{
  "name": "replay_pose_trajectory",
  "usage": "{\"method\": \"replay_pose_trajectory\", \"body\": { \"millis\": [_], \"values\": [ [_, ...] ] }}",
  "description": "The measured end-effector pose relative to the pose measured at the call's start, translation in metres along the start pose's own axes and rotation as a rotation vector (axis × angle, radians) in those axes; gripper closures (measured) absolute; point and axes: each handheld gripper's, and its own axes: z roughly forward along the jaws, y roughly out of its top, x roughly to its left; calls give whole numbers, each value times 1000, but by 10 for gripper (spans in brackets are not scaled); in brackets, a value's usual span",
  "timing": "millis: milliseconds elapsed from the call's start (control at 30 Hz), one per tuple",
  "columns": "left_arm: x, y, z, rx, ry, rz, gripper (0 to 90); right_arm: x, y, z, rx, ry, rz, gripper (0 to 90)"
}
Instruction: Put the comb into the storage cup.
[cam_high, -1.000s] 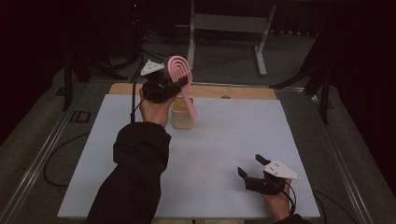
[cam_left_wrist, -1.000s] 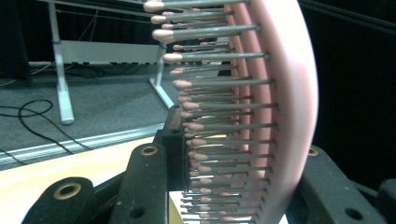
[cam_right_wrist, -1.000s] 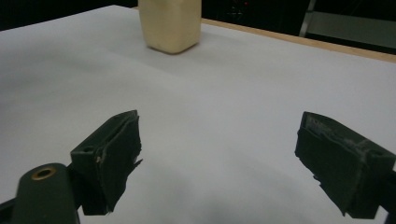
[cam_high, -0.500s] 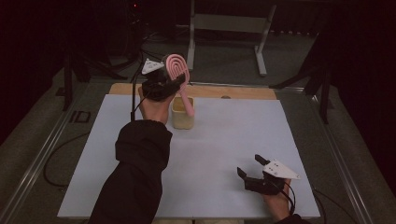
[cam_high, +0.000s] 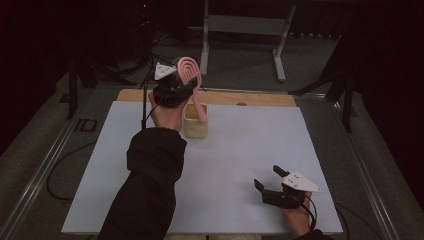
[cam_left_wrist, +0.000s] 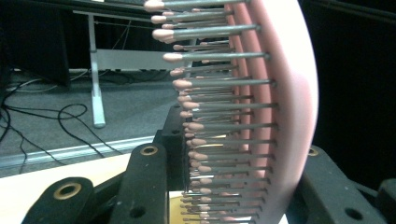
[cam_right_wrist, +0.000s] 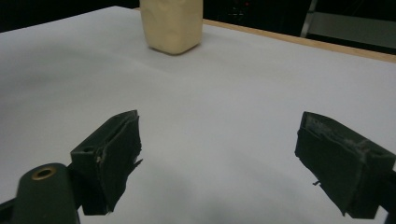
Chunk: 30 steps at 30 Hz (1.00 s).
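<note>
The left gripper (cam_high: 176, 86) is clamped on a pink hairbrush (cam_high: 190, 75), held up at about 11 o'clock on the table in the high view; the brush is smooth, glossy plastic with a rounded oval head marked by concentric ridges, and its handle (cam_high: 199, 109) slants down into a cream cup (cam_high: 195, 122). In the left gripper view the hairbrush (cam_left_wrist: 280, 107) stands edge-on between the 2 black jaws, its grey metal pins tipped with small pink beads and set in neat rows; the jaws are matt black with brass-ringed holes. The cup is a squarish, soft-cornered tumbler with a dull, slightly dimpled skin, standing upright on the sheet just beside the left hand (cam_high: 167, 116); in the right gripper view the cup (cam_right_wrist: 172, 25) sits at 12 o'clock, well apart from the jaws.

The right gripper (cam_high: 267, 182) rests near 5 o'clock with its 2 jaws spread wide and nothing between them; their pads look scuffed and chipped at the edges.

No writing can be read.

The table (cam_high: 250, 150) is covered by a plain white matt sheet, with a strip of pale wood (cam_high: 260, 98) along the far edge; beyond it lie a grey floor, loose black cables (cam_left_wrist: 60, 121) and a grey metal frame (cam_high: 245, 30) in a dark room.
</note>
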Motion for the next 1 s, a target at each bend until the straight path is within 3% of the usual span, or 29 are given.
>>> {"method": "replay_pose_trajectory", "body": {
  "millis": [533, 1000],
  "values": [
    [5, -2, 9, -7, 50, -8, 645, -1, 0, -1, -4, 1, 2, 139],
    [5, -8, 21, -12, 52, -3, 645, -2, 1, -3, -12, -1, 7, 139]
  ]
}}
